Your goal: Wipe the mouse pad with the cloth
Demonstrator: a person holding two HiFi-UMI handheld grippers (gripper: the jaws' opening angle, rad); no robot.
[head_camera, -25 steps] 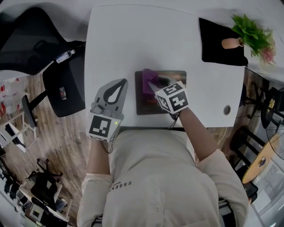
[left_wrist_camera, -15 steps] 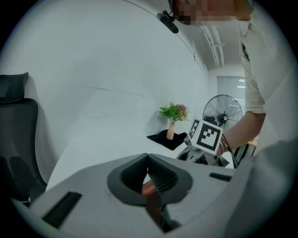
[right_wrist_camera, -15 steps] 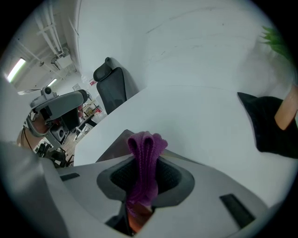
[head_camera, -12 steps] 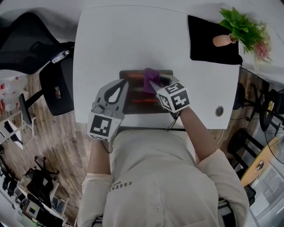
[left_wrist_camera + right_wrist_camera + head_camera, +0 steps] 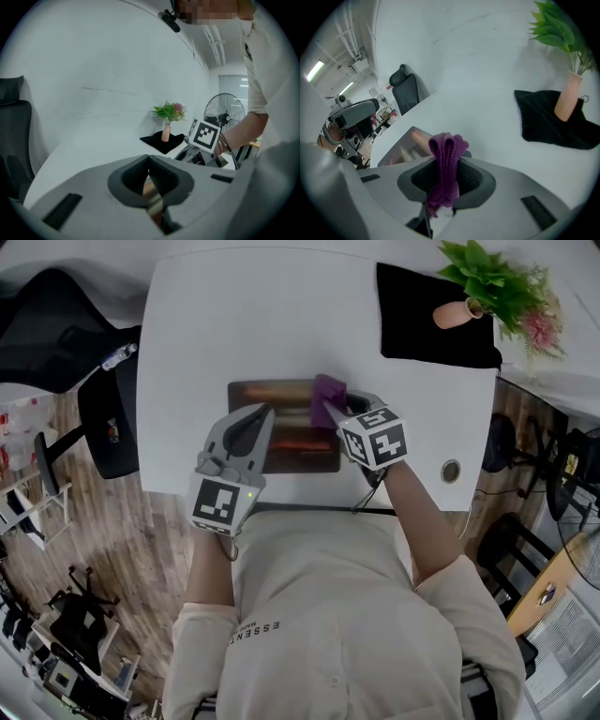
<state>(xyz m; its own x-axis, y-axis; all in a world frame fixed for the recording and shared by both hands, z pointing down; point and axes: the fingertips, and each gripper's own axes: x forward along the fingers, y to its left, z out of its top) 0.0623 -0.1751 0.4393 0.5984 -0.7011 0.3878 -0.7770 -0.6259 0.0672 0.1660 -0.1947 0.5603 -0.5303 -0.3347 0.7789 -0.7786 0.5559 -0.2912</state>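
The right tongs (image 5: 330, 412) pinch the purple cloth (image 5: 327, 390) at the 2 o'clock corner of the mouse pad (image 5: 292, 442), which lies on the white counter (image 5: 272, 315). The left tongs (image 5: 255, 418), pressed together, sit over the pad's 9 o'clock side.

The left gripper (image 5: 259, 414) and right gripper (image 5: 330, 412) are grey, shirt (image 5: 328, 615) cream.

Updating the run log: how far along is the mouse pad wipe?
Done: the purple cloth is picked up and clamped in the right claw. In hand: the cloth sits at the far right corner of the mouse pad, apparently mid-wipe. The shut left claw is over the pad's left side. Left: how much has been wiped can't be told.
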